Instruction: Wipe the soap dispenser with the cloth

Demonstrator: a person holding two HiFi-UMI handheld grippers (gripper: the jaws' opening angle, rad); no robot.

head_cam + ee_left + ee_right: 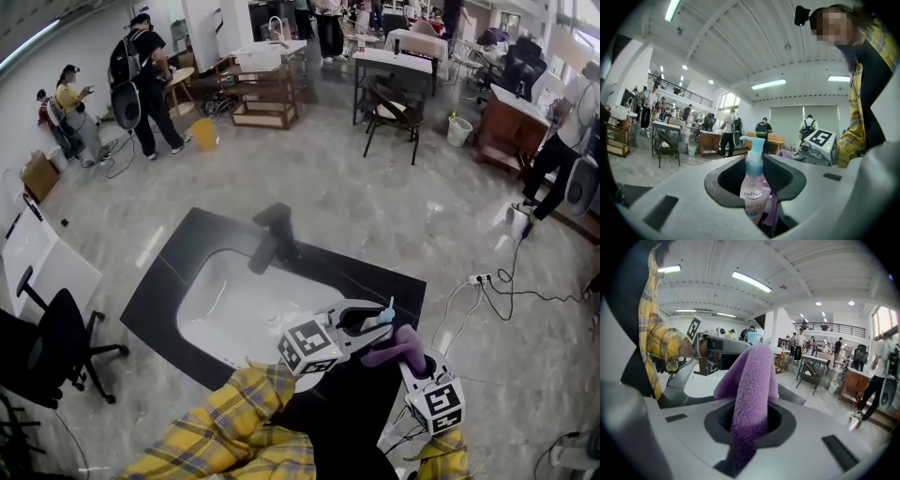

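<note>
Purple cloth (pixel 751 385), clamped in the right gripper (pixel 411 364), sits just beside the pink soap dispenser (pixel 755 187) that the left gripper (pixel 371 319) pinches upright. Wiping looks about to begin; next, the cloth must press against the bottle's side.

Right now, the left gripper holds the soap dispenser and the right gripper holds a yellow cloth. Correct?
No: the cloth in the right gripper is purple, not yellow, as the right gripper view shows. The left gripper does hold the soap dispenser.

Open lab hall, desks (pixel 394 58), office chair (pixel 49 349), mezzanine (pixel 679 92), ppl (pixel 142 80) w/ backpacks
</note>
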